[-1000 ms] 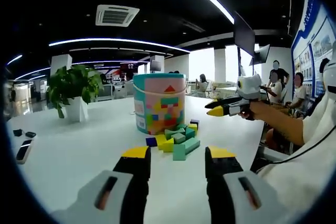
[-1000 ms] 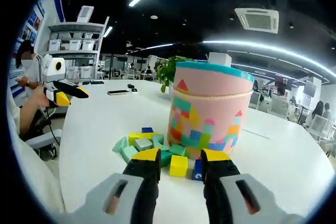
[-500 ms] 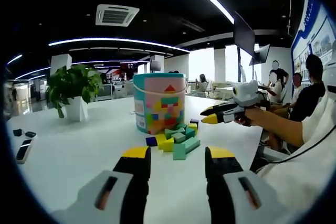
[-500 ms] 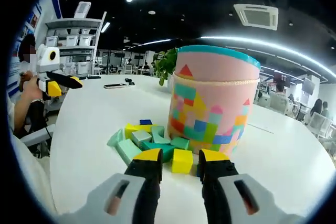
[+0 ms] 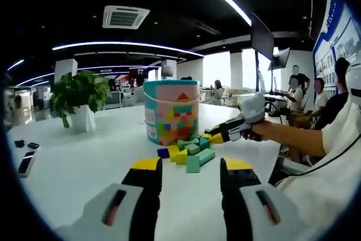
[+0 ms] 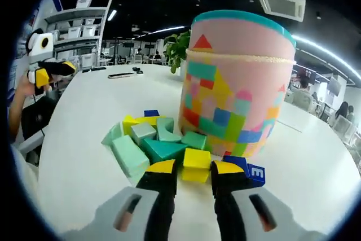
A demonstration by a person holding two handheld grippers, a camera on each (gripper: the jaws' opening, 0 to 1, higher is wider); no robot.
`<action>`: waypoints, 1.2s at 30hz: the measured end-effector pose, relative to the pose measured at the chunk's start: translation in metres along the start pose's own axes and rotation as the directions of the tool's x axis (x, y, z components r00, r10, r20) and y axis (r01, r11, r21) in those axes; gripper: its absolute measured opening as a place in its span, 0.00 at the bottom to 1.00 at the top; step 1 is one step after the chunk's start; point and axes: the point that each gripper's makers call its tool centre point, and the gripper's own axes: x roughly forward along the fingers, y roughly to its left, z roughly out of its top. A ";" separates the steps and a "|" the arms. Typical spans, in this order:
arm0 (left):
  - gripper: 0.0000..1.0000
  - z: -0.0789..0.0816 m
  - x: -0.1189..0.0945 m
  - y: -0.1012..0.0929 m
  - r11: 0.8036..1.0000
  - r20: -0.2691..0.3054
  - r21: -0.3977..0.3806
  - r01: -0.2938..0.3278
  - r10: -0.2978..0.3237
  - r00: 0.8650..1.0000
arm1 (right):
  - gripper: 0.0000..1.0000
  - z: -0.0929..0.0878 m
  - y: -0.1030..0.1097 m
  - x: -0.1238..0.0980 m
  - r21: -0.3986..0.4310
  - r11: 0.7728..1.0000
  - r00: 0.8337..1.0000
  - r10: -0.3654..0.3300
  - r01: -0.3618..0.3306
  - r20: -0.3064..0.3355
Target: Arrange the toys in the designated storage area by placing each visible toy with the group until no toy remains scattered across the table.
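Observation:
A pink bucket with a teal rim stands on the white table. Coloured blocks lie heaped at its foot. My right gripper is low over the heap, open. A yellow cube rests on the table between its tips, very close to both. A blue lettered block lies just to the right of them, and green blocks lie to the left. Seen from the left gripper view, the right gripper reaches down to the heap's edge. My left gripper hangs back, open and empty.
A potted plant stands at the table's far left, and phones lie near the left edge. More phones lie behind the heap. Seated people are beyond the table, with shelves at the back.
The right gripper has dropped and moved in to the heap, so the yellow cube now sits between its tips. The left gripper has stayed put.

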 end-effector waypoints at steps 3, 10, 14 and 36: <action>0.42 -0.001 0.001 -0.002 1.000 -0.004 0.000 0.005 -0.005 1.000 | 0.23 0.003 -0.001 0.003 0.036 0.999 1.000 0.007 -0.008 0.012; 0.42 0.001 -0.001 0.000 1.000 0.003 -0.001 0.000 0.000 1.000 | 0.21 0.001 -0.004 0.003 0.069 0.997 1.000 0.013 -0.014 0.016; 0.42 -0.001 0.000 0.001 1.000 -0.001 -0.002 0.000 0.000 1.000 | 0.21 -0.001 -0.006 0.007 0.075 0.997 1.000 0.008 -0.008 0.008; 0.42 -0.002 0.003 -0.004 1.000 -0.005 0.003 0.005 -0.005 1.000 | 0.20 0.064 -0.024 -0.048 0.181 0.983 0.973 -0.053 0.012 0.223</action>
